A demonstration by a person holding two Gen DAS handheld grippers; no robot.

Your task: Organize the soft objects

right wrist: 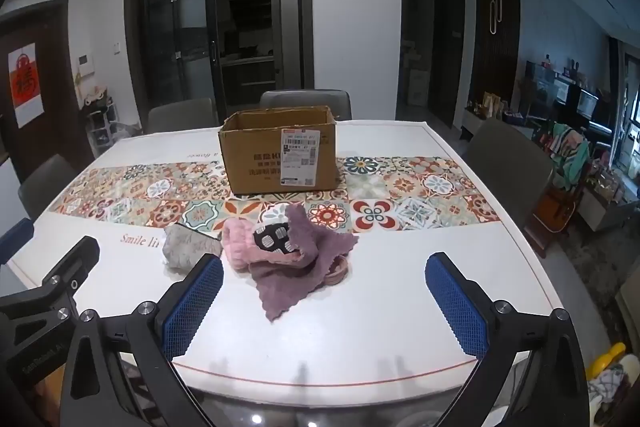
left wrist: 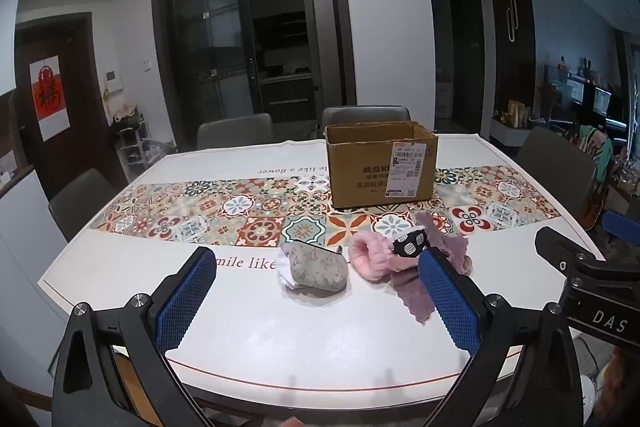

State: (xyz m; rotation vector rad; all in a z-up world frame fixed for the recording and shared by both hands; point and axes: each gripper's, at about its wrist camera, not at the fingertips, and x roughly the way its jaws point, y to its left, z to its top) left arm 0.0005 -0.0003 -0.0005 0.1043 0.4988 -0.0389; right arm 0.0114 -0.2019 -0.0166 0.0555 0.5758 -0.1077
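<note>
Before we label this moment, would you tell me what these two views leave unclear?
- Cardboard box interior: both views, its front wall hides it.
- Black patterned item: right wrist view, wrapped by the purple cloth; kind unclear.
- Shipping label text: too small.
- Purple cloth: left wrist view, partly behind a fingertip.

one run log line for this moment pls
left gripper open | right gripper open | soft pile on table | box open behind

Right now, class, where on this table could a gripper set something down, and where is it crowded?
Bare white tabletop lies between the near edge and the purple cloth, and to the right of the pile. The left end beyond the grey pouch is bare too. Crowded: the pouch, pink fluffy item and cloth cluster in front of the cardboard box.
</note>
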